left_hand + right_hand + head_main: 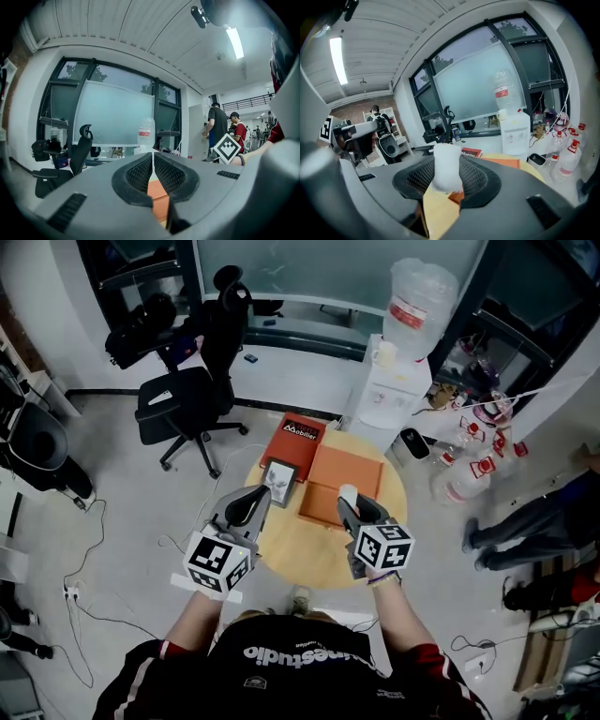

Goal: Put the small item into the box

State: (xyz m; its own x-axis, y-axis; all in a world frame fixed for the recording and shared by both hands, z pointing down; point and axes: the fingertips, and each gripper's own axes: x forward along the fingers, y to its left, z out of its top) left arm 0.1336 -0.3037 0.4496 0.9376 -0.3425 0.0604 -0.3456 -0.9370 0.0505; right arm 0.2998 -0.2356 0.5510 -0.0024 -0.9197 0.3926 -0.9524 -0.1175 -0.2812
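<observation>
An open orange box (pixel 342 486) lies on the round wooden table (pixel 309 554), with its printed orange lid (pixel 292 440) beside it at the back left. My right gripper (pixel 349 498) hovers over the box's near edge, shut on a small white soft item (pixel 348 493). In the right gripper view the white item (pixel 446 168) stands upright between the black pads (pixel 478 180), with the orange box (pixel 501 162) beyond. My left gripper (pixel 261 495) is over the table's left side with its jaws together and nothing in them; its pads (pixel 171 176) show only a thin slit.
A small black-framed picture (pixel 279 480) lies left of the box. Behind the table stand a water dispenser (pixel 403 381) and a black office chair (pixel 187 390). Bottles (pixel 478 460) and a person's legs (pixel 534 521) are on the floor at the right.
</observation>
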